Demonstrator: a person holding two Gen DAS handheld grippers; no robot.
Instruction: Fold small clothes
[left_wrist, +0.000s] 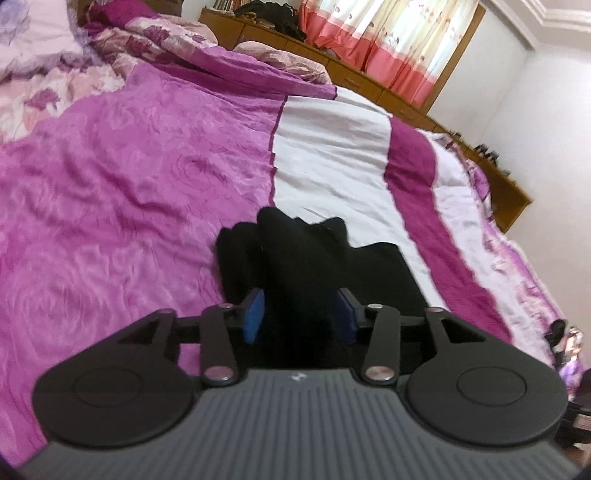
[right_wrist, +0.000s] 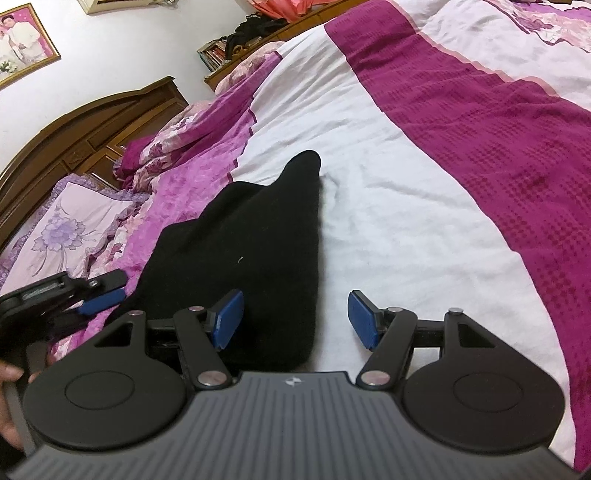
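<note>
One black garment (right_wrist: 251, 236) lies on the bedspread (right_wrist: 406, 206), across its white band w/ one edge on the pink; long axis runs away from both cams, narrow tip pointing far. Left gripper (left_wrist: 299, 314): pads partly apart w/ black cloth between, grip unclear. Right gripper (right_wrist: 295, 319): jaws wide apart, holding nothing, over garment's near edge.

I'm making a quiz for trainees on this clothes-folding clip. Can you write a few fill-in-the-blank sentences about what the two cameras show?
1. The garment lying on the bed is ____ in colour.
2. The right tool has its blue pads ____, with nothing held between them.
3. The stripe of the bedspread under the garment's right edge is ____.
4. In the right wrist view, the left tool shows at the ____ edge of the picture.

Missing words: black; open; white; left
</note>
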